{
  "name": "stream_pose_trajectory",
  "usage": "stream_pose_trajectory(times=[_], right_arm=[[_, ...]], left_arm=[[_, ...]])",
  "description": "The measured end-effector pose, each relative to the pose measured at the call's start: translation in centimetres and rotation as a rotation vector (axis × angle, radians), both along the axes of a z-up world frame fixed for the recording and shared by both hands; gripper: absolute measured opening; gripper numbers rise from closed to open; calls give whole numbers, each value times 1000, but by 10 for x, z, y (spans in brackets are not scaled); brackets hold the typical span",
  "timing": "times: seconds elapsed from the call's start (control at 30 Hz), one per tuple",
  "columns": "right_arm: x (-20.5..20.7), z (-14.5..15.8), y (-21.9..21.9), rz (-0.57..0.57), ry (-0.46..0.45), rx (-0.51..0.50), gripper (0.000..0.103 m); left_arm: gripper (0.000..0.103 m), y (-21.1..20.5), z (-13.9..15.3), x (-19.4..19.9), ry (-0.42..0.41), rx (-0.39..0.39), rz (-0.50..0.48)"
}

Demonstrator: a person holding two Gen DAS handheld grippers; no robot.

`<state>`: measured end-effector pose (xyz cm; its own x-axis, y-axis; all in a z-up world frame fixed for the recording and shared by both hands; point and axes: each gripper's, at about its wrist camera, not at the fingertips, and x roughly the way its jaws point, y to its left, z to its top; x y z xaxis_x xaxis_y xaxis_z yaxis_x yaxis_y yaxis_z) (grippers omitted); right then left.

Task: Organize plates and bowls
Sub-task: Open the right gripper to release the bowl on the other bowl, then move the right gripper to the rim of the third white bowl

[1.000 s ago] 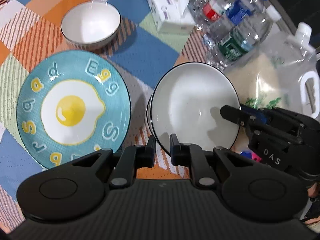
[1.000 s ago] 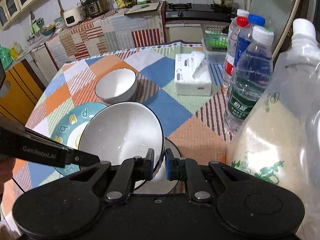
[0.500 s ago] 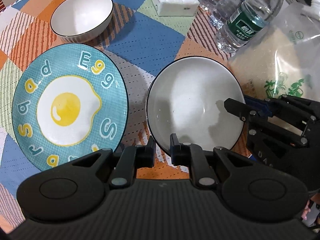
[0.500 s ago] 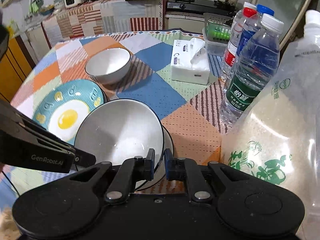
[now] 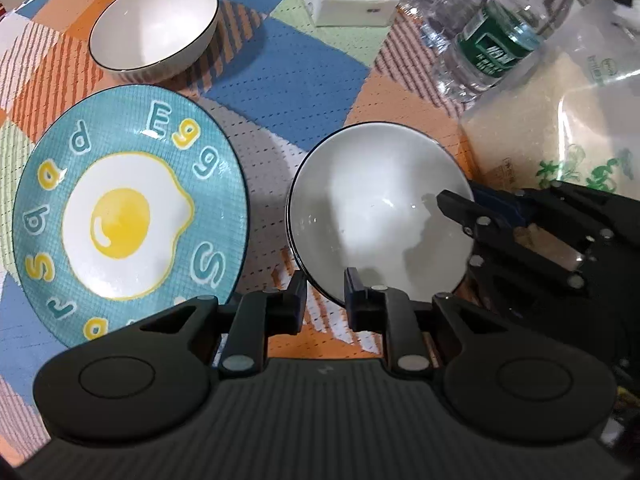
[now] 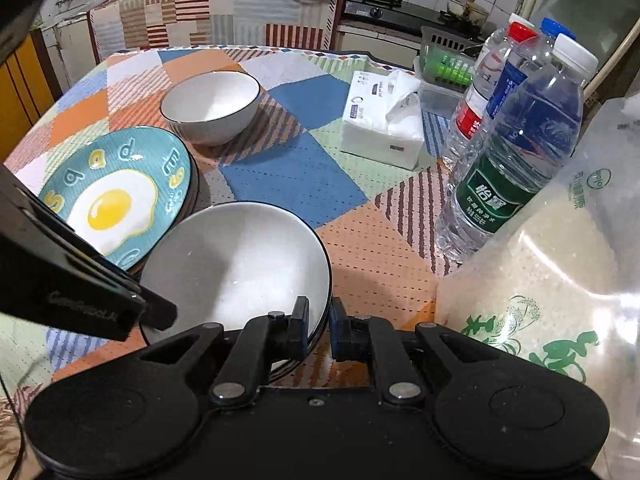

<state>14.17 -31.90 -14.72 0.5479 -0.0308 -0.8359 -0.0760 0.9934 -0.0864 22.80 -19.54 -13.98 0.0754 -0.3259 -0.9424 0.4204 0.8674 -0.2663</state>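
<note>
A large white bowl (image 5: 376, 208) (image 6: 240, 264) with a dark rim sits nested in a second bowl of the same kind on the patchwork cloth. My left gripper (image 5: 325, 308) straddles its near rim. Its jaws are opening, and a gap shows beside the rim. My right gripper (image 6: 320, 330) is shut on the bowl's rim at the other side, and its fingertips (image 5: 460, 208) show in the left wrist view. A blue egg plate (image 5: 128, 216) (image 6: 116, 204) lies to the left of the bowls. Beyond it stands a smaller white bowl (image 5: 154, 28) (image 6: 210, 100).
A tissue pack (image 6: 380, 128) lies past the bowls. Three water bottles (image 6: 516, 168) and a big clear bag of rice (image 6: 540, 280) crowd the right side, close to the bowl. Kitchen counters and a stove stand behind the table.
The held bowl has come down level into the bowl beneath it. The left gripper's jaws have parted a little from the rim. The right gripper stays shut on the rim.
</note>
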Motion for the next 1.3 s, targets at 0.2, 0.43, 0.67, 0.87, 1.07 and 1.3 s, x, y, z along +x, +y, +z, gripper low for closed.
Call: stream_pose_trajectory(times=[0.2, 0.43, 0.67, 0.87, 1.07, 1.3], right_arm=[[-1, -1, -7, -25, -4, 36, 13], [-10, 33, -10, -23, -66, 106, 15], [-16, 77, -7, 12, -57, 259, 29], [-19, 111, 3, 42, -45, 264, 43], [-7, 133, 10, 45, -5, 267, 50], [24, 142, 24, 127, 7, 315, 52]], left_arm=[[19, 5, 8, -1, 5, -26, 1], [22, 19, 36, -13, -53, -57, -41], [22, 36, 68, -12, -91, -94, -54], [22, 55, 89, -9, -133, -89, -84], [30, 84, 106, 2, -184, -85, -78], [38, 114, 116, 32, -260, -24, -51]])
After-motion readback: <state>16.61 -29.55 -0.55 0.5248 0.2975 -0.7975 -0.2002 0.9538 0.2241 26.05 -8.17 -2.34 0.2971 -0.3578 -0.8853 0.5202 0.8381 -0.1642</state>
